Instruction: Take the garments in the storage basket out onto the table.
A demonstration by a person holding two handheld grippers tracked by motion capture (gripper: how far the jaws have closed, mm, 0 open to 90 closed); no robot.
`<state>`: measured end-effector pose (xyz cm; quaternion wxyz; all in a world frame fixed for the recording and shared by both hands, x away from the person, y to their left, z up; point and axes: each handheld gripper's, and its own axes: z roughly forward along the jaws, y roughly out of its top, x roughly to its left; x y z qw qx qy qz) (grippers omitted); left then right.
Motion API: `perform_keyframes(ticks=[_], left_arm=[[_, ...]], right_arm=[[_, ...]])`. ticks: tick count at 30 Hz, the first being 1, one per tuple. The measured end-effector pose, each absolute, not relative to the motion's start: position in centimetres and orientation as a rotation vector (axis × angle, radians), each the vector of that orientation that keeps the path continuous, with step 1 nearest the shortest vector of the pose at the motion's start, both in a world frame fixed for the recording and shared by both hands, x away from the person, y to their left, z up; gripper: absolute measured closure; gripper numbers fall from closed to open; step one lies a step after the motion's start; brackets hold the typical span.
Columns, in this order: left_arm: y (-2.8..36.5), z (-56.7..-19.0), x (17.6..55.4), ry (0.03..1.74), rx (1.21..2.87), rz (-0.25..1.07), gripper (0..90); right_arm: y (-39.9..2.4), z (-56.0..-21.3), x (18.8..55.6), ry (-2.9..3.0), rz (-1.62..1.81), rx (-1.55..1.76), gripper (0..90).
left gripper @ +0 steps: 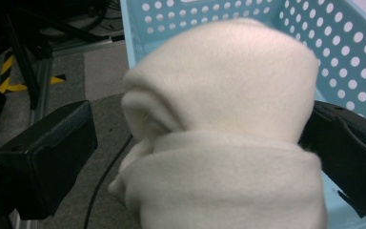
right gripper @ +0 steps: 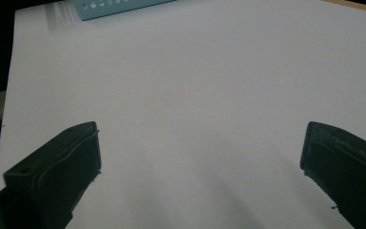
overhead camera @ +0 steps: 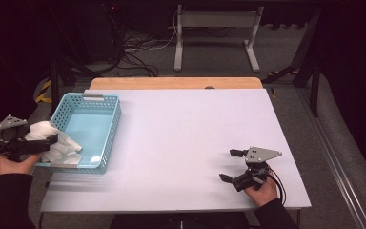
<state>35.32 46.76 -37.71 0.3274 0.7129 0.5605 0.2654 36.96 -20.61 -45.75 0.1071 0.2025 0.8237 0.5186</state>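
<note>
**Cloth hangs at basket's edge in left gripper**

Cloth (overhead camera: pixel 52 140), white and fleecy, sits bunched between the black jaws of the left gripper (overhead camera: pixel 40 143) at the near left corner of a light blue perforated basket (overhead camera: pixel 107 126). Seen from above, part of the fabric drapes over the basket's near rim and into its interior, while the rest sits outside the left wall, beyond the table's edge. The left gripper view shows the cloth (left gripper: pixel 219 129) folded into a thick roll; the right jaw presses against it, while a gap separates the left jaw from the fabric, so whether the jaws truly pinch it cannot be told. Behind the roll rises the basket's dotted wall (left gripper: pixel 348 52), with grey floor and black-and-yellow tape (left gripper: pixel 9 81) off to the side.

The person's left hand (overhead camera: pixel 9 164), in a dark sleeve, holds that gripper just off the table's left side. The right gripper (overhead camera: pixel 233 167) rests low over the white table (overhead camera: pixel 186 138) near its front right corner, well apart from the basket, its jaws spread wide with nothing between them. The right gripper view looks across bare tabletop (right gripper: pixel 195 95) toward a corner of the basket (right gripper: pixel 114 7). A wooden strip (overhead camera: pixel 176 83) borders the table's far edge, and a white frame (overhead camera: pixel 217 33) stands on the floor beyond.
</note>
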Motion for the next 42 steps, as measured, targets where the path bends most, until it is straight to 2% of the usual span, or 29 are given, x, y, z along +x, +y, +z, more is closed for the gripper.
perform_keyframes(ticks=[2,4,9,11,14,34,42], left_arm=[[46.7,-37.8,35.3,1.476,1.865,0.688,1.5],[46.7,-37.9,35.2,1.467,1.892,0.679,9.7],[46.7,-37.6,34.7,1.468,1.895,0.683,37.4],[46.7,-37.5,34.6,1.468,1.899,0.688,44.3],[46.6,-37.4,34.6,1.469,1.9,0.692,49.3],[45.9,-35.5,34.3,1.413,1.848,0.716,51.4],[45.0,-33.9,33.8,1.344,1.755,0.777,51.4]], right_arm=[[-20.6,-45.8,37.0,2.425,1.525,0.595,0.7],[-20.6,-45.8,37.0,2.426,1.526,0.596,0.7],[-20.6,-45.8,37.0,2.427,1.526,0.595,0.7],[-20.6,-45.8,37.0,2.427,1.527,0.596,0.7],[-20.6,-45.8,37.0,2.428,1.526,0.596,0.7],[-20.6,-45.8,37.0,2.429,1.524,0.599,0.7],[-20.6,-45.8,37.0,2.428,1.528,0.599,0.7]])
